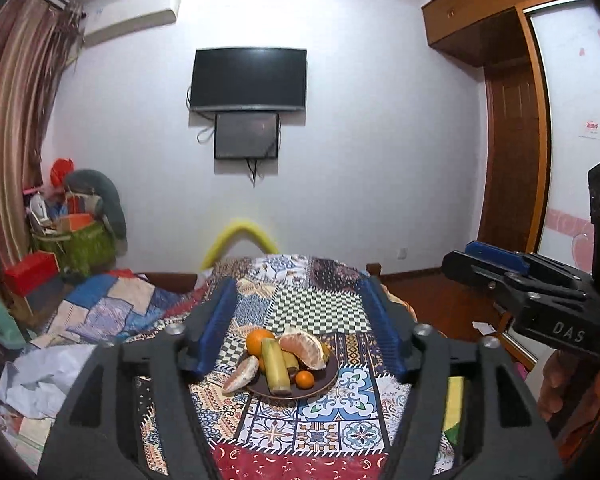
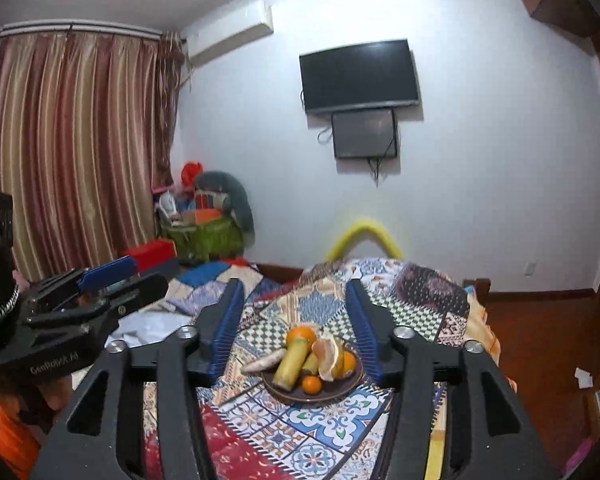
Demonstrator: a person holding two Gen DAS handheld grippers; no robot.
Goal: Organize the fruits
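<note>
Both hand-held grippers, left [image 1: 300, 328] and right [image 2: 294, 330], hung open and empty; the peeled segment [image 1: 241, 374] perhaps overhung the plate [image 1: 328, 376] and could roll off.

Home bedroom. Bed [image 1: 300, 420] under a patchwork quilt [image 1: 324, 292], wooden footboard [image 2: 284, 270] at the far end. White wall [image 1: 380, 140] with a mounted TV [image 1: 249, 79] and a smaller screen [image 1: 247, 136] hanging just below it, cables dangling. Air conditioner [image 1: 132, 12] high on the wall near striped red-gold curtains [image 2: 72, 140]. Wooden wardrobe [image 1: 480, 20] with a sliding door [image 1: 576, 120] on the right. Corner pile of household clutter: green basket [image 1: 84, 244], red box [image 1: 30, 272], grey cushion [image 1: 108, 196]. Dark plate [image 1: 332, 368] of fruit sits on the quilt. Wooden floor [image 2: 540, 340].
</note>
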